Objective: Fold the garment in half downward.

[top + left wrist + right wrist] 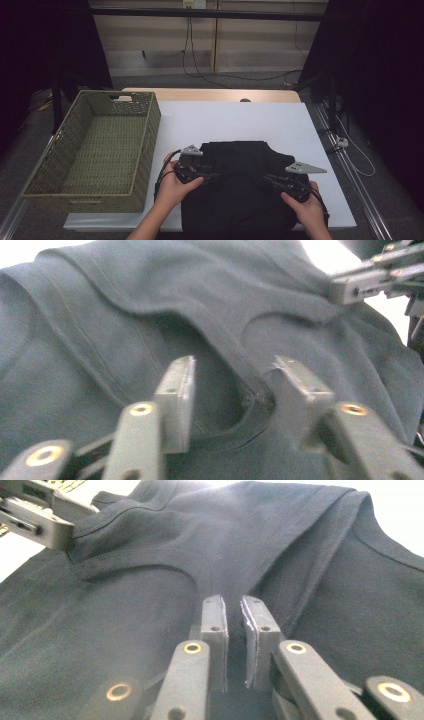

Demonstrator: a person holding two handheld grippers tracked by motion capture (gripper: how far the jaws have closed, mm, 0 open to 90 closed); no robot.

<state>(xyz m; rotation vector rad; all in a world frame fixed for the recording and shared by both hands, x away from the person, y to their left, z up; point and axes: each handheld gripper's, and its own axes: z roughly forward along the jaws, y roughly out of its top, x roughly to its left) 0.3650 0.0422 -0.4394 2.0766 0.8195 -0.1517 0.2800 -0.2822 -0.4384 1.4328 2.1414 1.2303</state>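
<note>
Two grippers sit on the black shirt (pixel 235 190) lying on the white table (pixel 225 120), right of the wicker basket (pixel 95 145). We see the left gripper (pixel 230 385) parted over the collar; the right gripper (pixel 232 615) seems pinched on a fabric fold.

Basket wall (pixel 150 135) left; open table (pixel 225 120) beyond.

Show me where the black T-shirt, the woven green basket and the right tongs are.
Black cotton T-shirt (pixel 235 200), high view, middle of the cloth.
Woven green rectangular basket (pixel 147 130), high view, right wall.
Right tongs (pixel 234 645), right gripper view, between the tips, pinching cloth.
</note>
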